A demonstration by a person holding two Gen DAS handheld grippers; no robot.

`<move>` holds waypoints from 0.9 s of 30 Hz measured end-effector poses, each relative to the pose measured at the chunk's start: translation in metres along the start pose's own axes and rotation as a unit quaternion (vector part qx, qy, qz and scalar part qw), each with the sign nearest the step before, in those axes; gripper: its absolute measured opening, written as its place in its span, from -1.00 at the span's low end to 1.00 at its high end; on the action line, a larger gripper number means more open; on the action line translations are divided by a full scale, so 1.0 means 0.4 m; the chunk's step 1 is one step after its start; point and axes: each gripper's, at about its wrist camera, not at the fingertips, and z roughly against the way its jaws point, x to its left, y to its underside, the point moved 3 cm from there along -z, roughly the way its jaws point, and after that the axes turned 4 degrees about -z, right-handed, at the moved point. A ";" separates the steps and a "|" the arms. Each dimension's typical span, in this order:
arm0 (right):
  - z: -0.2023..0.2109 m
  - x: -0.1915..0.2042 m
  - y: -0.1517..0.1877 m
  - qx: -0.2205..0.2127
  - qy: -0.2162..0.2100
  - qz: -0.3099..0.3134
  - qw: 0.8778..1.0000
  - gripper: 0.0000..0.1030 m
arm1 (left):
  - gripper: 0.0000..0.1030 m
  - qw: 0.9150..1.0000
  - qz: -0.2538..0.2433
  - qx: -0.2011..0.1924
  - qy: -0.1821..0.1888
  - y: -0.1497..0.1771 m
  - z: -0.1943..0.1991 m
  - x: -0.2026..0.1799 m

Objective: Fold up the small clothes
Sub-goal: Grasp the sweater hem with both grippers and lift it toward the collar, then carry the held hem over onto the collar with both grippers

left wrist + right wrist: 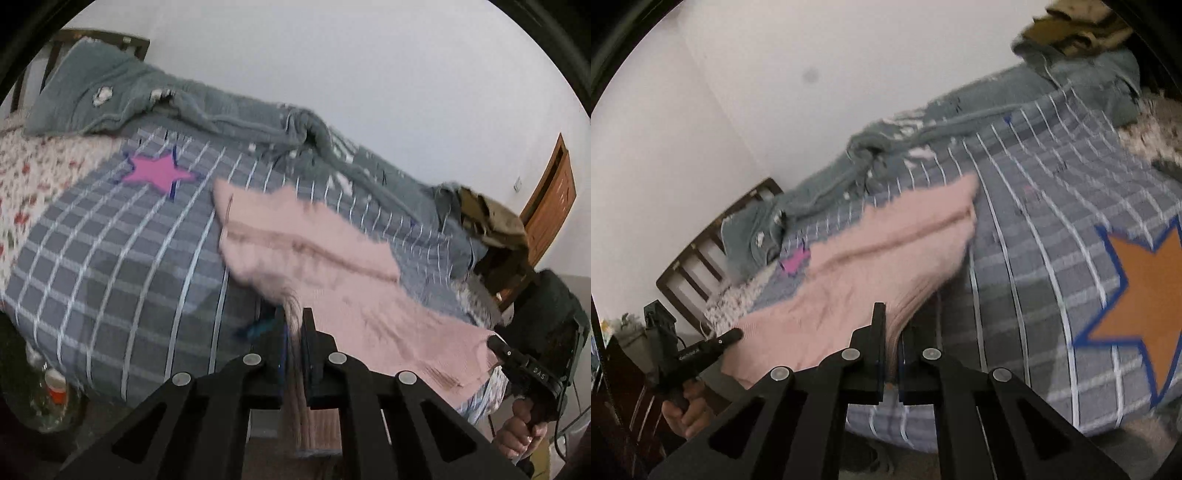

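Your bed (110, 258) fills both views, spread with a grey checked cover that carries a pink star (159, 173) and an orange star (1141, 299). A rumpled grey-green blanket (221, 110) runs along the wall side, with a heap of olive clothes (491, 218) at one end.

Across the middle lies the pink knit garment (306, 251), the piece you are folding. Its far part rests on the cover; the near edge is raised clear of the bed between your two claws and hangs in a shallow sag. It looks blurred, so it is probably in motion.

Your left claw (294, 332) is clamped tight on one near corner, with a strip of pink knit running back between the fingers. Your right claw (894, 332) is pinched the same way on the other near corner; from the left view you can see it (496, 345) at the fabric's edge, with your right hand (517, 432) below on the grip.

By my reading you are early in the fold: the edge is gripped and raised, but no crease is laid. Left to do: carry that edge over onto the far part, set it down, let go, and make any further folds.
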 end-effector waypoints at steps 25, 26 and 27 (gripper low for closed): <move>-0.491 -0.054 -0.448 -0.014 -0.029 -0.102 0.994 -0.91 | -0.86 0.994 0.089 0.011 -0.062 -0.386 -0.506 0.076; -0.518 -0.064 -0.453 -0.009 -0.023 -0.102 0.994 -0.91 | -0.86 0.994 0.089 0.018 -0.064 -0.388 -0.532 0.086; -0.545 -0.074 -0.457 -0.003 -0.016 -0.101 0.995 -0.90 | -0.86 0.994 0.089 0.022 -0.063 -0.388 -0.546 0.092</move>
